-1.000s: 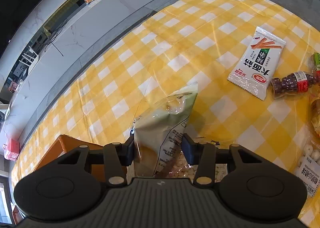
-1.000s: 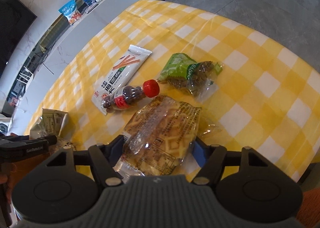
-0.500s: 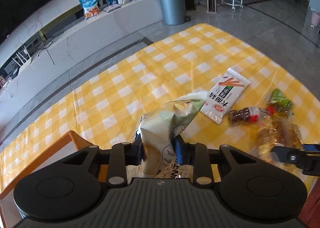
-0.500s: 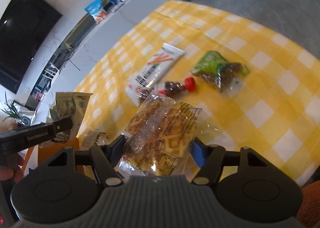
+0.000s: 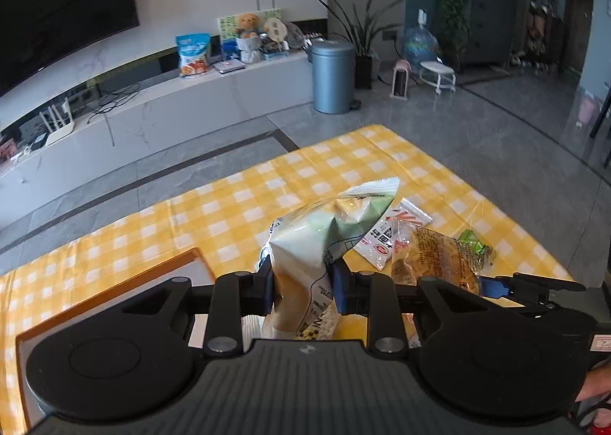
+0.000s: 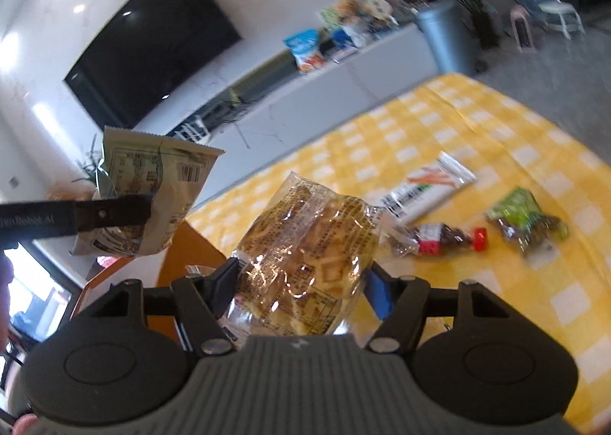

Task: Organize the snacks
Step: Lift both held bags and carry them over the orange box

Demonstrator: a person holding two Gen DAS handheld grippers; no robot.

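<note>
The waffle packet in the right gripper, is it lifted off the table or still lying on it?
Lifted. The right gripper is shut on the waffle packet, which stands up between its fingers above the checked tablecloth, with table showing behind it.

Left gripper (image 5: 301,290) clamps a pale green snack bag (image 5: 317,240) above the checked tablecloth (image 5: 229,213).

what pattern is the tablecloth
Yellow and white checks on the tablecloth, clearest in the left wrist view.
</note>
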